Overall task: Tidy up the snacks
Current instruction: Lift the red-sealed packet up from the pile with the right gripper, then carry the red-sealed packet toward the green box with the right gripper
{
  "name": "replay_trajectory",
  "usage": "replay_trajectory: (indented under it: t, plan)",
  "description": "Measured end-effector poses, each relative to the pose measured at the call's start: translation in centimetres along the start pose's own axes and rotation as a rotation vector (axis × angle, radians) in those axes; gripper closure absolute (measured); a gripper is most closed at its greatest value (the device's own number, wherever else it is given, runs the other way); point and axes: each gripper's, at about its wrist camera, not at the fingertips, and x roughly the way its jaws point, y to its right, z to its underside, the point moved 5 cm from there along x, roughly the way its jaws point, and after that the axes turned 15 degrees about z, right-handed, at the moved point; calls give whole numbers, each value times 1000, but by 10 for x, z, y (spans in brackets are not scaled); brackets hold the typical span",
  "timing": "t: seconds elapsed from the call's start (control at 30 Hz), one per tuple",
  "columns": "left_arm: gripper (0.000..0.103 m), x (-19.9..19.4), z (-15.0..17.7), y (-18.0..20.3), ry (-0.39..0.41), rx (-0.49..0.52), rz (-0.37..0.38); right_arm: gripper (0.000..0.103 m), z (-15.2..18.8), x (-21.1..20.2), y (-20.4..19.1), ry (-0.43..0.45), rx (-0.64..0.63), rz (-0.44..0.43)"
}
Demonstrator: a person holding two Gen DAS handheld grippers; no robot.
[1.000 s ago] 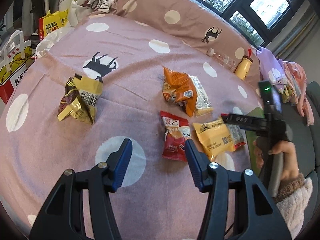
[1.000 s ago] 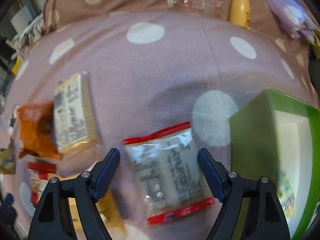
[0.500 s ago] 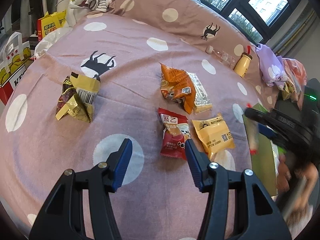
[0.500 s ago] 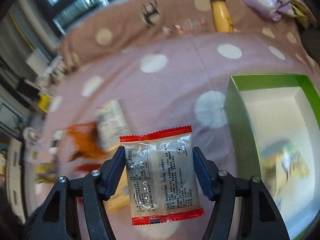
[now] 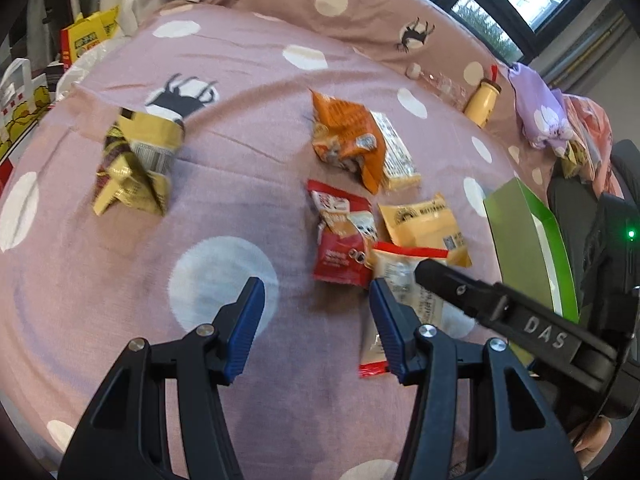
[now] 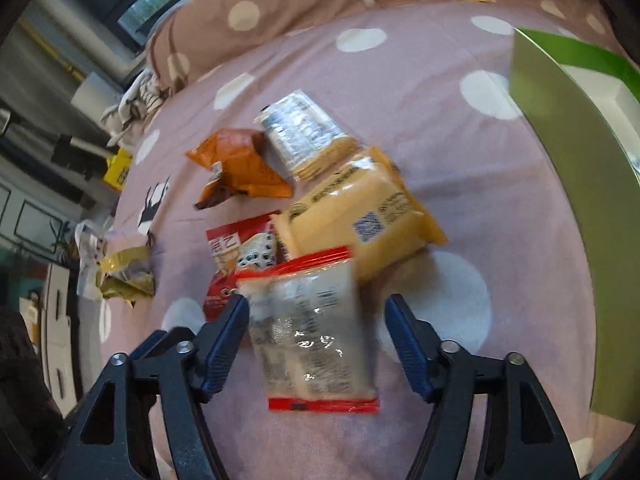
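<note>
Right wrist view: my right gripper points down at the bed, and the clear plastic snack packet with red sealed ends lies between its jaws at lower centre of the frame. These jaws have just been opening. The one at picture left meets the packet's edge and the one at picture right stands apart from it, so I judge the packet unclamped. The green cardboard box with a white inside, which I take to be the goal, fills the right edge of the frame. To do this step well, I would centre the packet, close on its long sides until both pads bear, lift it flat, and let go only once it is over the white interior. A loose, crinkly film of this kind is likely to slip or twist. Left wrist view: my left gripper hangs at lower centre with its jaws moderately apart and nothing between them. The other snacks lie near one another on the mauve bedspread with white dots: a yellow pillow packet, a red printed packet, an orange crumpled bag and a clear-wrapped cracker pack. A gold and brown crumpled bag lies well apart at upper left. Legible writing: "DAS" on the right gripper's black arm, a square code on the yellow packet, a barcode on the gold bag. The red packet's Chinese characters are too blurred for me to read.
</note>
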Motion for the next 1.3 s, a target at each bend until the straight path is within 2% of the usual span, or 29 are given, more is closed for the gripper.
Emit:
replay_trajectory:
  t: [0.13, 0.2, 0.33, 0.4, 0.57, 0.63, 0.73, 0.83, 0.97, 1.1, 1.3]
  plan:
    - [49, 12, 9, 16, -54, 28, 55, 29, 4, -11, 16, 35, 59, -45]
    - [49, 20, 16, 24, -92, 52, 71, 29, 8, -7, 17, 4, 66, -96]
    - [49, 36, 25, 32, -131, 68, 59, 42, 11, 5, 13, -51, 88, -155]
    - [49, 43, 28, 32, -144, 60, 56, 42, 13, 10, 12, -59, 82, -163]
    - [49, 49, 30, 39, -132, 86, 59, 43, 16, 17, 4, -82, 74, -228]
    - [50, 52, 32, 42, -132, 98, 67, 48, 17, 20, 2, -98, 76, -260]
    - [53, 50, 35, 46, -111, 129, 44, 53, 19, 20, 3, -87, 75, -240]
    - [54, 40, 36, 56, -72, 162, 58, 53, 21, 7, 7, -49, 78, -243]
    - [56, 23, 37, 76, 18, 236, 67, 53, 22, -23, 13, 55, 83, -272]
    - [57, 10, 38, 90, 79, 279, 104, 53, 22, -48, 16, 162, 81, -262]
    - [58, -6, 34, 104, 172, 330, 131, 53, 16, -74, 15, 275, 69, -271]
